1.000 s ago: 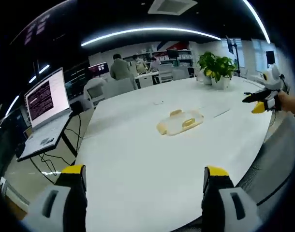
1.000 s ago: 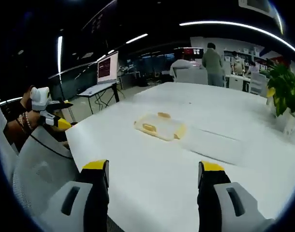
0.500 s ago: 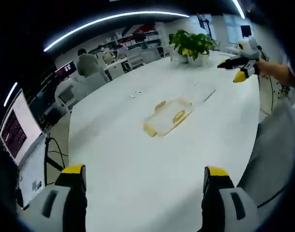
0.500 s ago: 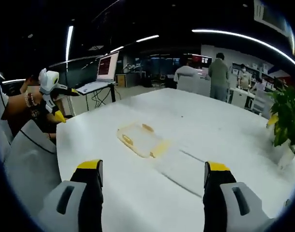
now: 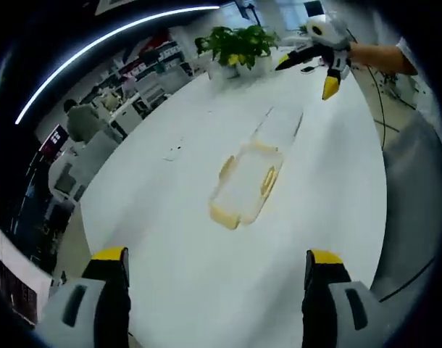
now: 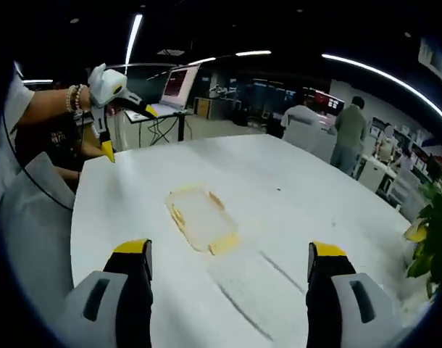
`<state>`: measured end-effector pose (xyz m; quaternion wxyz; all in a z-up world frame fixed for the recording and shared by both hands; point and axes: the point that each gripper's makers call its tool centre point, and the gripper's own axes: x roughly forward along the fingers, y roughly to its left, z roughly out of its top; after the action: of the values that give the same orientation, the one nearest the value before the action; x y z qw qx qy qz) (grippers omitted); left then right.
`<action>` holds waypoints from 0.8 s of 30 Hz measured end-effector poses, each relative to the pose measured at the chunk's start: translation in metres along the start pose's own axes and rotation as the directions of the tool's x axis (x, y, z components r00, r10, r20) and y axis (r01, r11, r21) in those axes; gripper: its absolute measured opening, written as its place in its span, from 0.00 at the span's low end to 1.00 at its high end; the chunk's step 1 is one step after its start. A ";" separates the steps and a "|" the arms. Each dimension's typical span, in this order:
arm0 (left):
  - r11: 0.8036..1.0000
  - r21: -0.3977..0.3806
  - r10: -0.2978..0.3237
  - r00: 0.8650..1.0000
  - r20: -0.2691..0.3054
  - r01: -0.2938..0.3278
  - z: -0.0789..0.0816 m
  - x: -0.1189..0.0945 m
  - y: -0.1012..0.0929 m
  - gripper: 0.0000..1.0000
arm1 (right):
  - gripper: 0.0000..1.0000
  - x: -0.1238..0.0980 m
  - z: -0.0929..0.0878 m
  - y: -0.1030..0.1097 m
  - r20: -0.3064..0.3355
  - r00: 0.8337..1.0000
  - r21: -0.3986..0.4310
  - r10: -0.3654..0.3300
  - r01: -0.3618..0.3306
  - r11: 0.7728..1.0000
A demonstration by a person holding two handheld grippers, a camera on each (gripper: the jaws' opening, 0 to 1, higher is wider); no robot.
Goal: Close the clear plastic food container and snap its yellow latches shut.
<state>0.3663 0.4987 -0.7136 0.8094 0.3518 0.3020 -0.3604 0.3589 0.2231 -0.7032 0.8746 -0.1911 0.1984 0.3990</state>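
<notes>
On white table (image 5: 170,239), clear container (image 5: 244,184), plant (image 5: 235,45) beyond, seemingly unobstructed

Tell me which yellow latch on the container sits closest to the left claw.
The yellow latch on the container's short end facing the left claw; the other latches lie farther up the table.

We see both views lit from overhead by long ceiling light strips (image 5: 98,51), which the fisheye lens bends into bright arcs, while the ceiling around them stays dark. The white tabletop (image 5: 170,239) reflects this light evenly and nearly washes out, so the clear plastic food container (image 5: 244,185) reads as a pale, soft-edged shape with only faint shadow under it. We find the pictures slightly blurred throughout, with straight lines curving strongly and detail smearing toward the edges, and the far office dimmer in the right gripper view.
</notes>
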 end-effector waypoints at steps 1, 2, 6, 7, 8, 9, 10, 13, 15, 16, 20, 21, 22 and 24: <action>1.000 0.014 -0.016 1.000 -0.002 0.016 0.003 0.005 0.001 0.99 | 0.87 0.003 0.003 0.002 0.005 1.000 -0.011 0.031 -0.031 0.999; 0.998 0.024 -0.054 0.999 -0.006 0.054 0.005 0.011 -0.002 0.99 | 0.86 0.007 0.004 0.003 0.001 0.998 -0.024 0.055 -0.055 0.998; 0.991 0.116 -0.071 0.997 -0.030 0.074 0.014 0.029 0.009 0.99 | 0.86 0.022 0.007 -0.009 -0.038 0.998 -0.101 0.049 -0.053 0.993; 0.989 0.121 -0.083 0.996 -0.043 0.088 0.014 0.035 0.010 0.99 | 0.86 0.026 0.008 -0.009 -0.035 0.997 -0.119 0.063 -0.067 0.991; 0.988 0.119 -0.089 0.995 -0.053 0.094 0.015 0.040 0.012 0.99 | 0.85 0.030 0.008 -0.009 -0.044 0.996 -0.121 0.077 -0.081 0.989; 0.985 0.117 -0.117 0.991 -0.066 0.124 0.016 0.045 0.010 0.99 | 0.85 0.035 0.007 -0.009 -0.061 0.994 -0.122 0.095 -0.102 0.987; 0.983 0.117 -0.133 0.989 -0.062 0.140 0.018 0.049 0.009 0.99 | 0.83 0.038 0.006 -0.009 -0.076 0.991 -0.127 0.108 -0.117 0.985; 0.970 0.163 -0.167 0.982 -0.090 0.180 0.019 0.061 0.009 0.97 | 0.81 0.053 0.008 -0.008 -0.095 0.985 -0.172 0.145 -0.160 0.972; 0.957 0.206 -0.187 0.977 -0.101 0.205 0.020 0.078 0.013 0.97 | 0.81 0.065 0.001 -0.005 -0.161 0.969 -0.201 0.187 -0.217 0.955; 0.953 0.208 -0.203 0.973 -0.109 0.222 0.019 0.085 0.012 0.96 | 0.81 0.074 -0.002 -0.004 -0.190 0.959 -0.222 0.210 -0.250 0.942; 0.925 0.229 -0.265 0.946 -0.184 0.304 0.008 0.106 0.005 0.90 | 0.78 0.096 -0.016 0.009 -0.294 0.910 -0.262 0.291 -0.369 0.892; 0.921 0.229 -0.274 0.941 -0.198 0.316 0.005 0.110 0.004 0.89 | 0.77 0.100 -0.018 0.012 -0.308 0.901 -0.269 0.304 -0.389 0.881; 0.918 0.229 -0.277 0.938 -0.210 0.323 0.002 0.114 0.004 0.88 | 0.77 0.105 -0.020 0.014 -0.323 0.892 -0.278 0.315 -0.408 0.870; 0.914 0.224 -0.289 0.930 -0.228 0.339 -0.003 0.123 0.002 0.87 | 0.77 0.113 -0.030 0.019 -0.369 0.863 -0.286 0.345 -0.458 0.841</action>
<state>0.4361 0.4567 -0.8064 0.6549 0.4340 0.3810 -0.4874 0.4068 0.2900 -0.7883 0.6781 -0.3623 0.2885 0.5707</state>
